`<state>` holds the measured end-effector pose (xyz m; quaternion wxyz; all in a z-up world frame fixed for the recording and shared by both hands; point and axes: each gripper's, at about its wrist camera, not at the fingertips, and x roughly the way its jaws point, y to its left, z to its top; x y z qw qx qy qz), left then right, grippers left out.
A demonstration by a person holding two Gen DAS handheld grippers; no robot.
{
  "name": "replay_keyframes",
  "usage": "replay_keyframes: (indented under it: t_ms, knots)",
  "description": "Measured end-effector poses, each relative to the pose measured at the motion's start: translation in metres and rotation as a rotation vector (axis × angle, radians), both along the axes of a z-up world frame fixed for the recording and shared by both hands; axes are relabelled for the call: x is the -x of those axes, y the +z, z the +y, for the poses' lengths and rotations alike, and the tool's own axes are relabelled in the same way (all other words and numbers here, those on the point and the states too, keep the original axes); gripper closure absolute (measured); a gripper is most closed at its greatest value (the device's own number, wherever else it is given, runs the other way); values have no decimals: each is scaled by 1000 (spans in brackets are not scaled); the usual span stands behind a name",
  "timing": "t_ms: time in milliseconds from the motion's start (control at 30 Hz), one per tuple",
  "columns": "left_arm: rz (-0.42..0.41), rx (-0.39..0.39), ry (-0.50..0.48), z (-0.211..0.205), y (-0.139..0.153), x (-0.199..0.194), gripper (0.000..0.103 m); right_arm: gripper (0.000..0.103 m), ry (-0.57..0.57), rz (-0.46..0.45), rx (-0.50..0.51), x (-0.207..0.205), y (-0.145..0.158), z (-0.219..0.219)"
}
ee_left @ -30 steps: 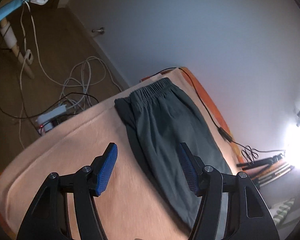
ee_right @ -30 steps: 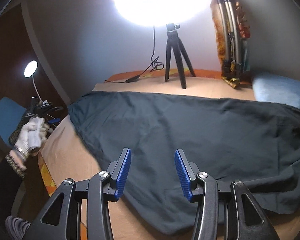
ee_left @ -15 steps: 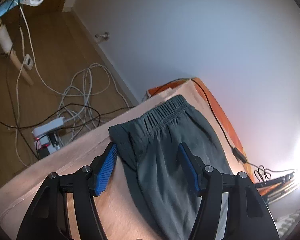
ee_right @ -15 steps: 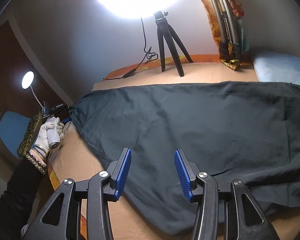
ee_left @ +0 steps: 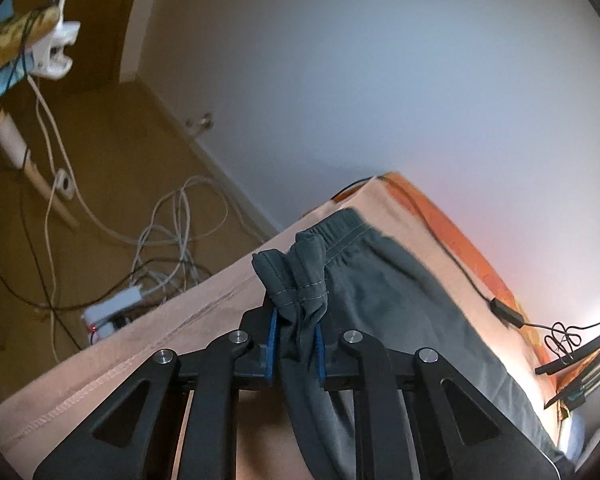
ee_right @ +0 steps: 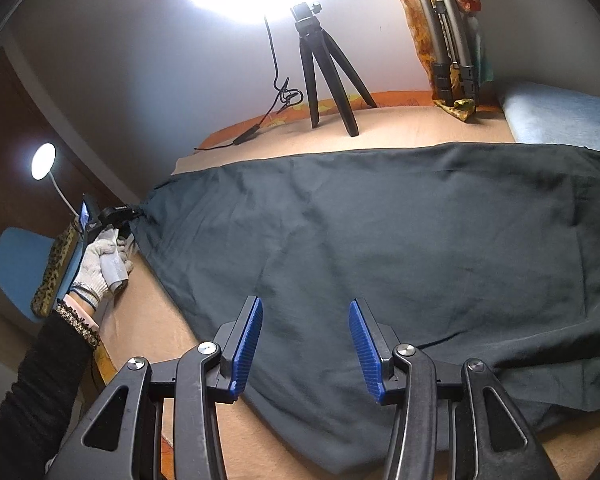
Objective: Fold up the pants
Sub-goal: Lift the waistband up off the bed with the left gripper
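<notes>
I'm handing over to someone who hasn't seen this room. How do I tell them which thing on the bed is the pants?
Start at the peach-covered bed with the black tripod by the wall. The pants are the big dark grey-green cloth lying flat across its middle. Unlike the light blue pillow beside them, they have a gathered waistband, its corner pinched in the left gripper.

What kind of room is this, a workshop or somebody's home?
Most likely a home bedroom set up for filming: dark pants spread over a peach sheet on what looks like a bed, a blue pillow at its end, and a ring-light tripod.
</notes>
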<state>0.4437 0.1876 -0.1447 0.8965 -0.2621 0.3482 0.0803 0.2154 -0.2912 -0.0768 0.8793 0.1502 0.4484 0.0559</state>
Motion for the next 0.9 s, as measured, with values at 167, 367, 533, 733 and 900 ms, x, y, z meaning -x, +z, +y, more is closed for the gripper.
replay_keyframes:
  t_ms: [167,367,533,733,900]
  knots:
    - [-83,-68,-72,-22,31,8,92,55,5,-3,7,-2,0,4]
    - [-159,-206,-254,-76,68,24,92,55,-13,-4,16,-7,-2,-1]
    - [-158,-295,-468,-145,71,52,92,55,-36,-11,3,-12,-2,-10]
    - [-176,-405,-727,-232,64,102,92,54,-47,-23,-32,-23,-3,-18]
    - [-205,-499,-911,-287,57,145,92,54,-17,-16,-128,-35,-7,-23]
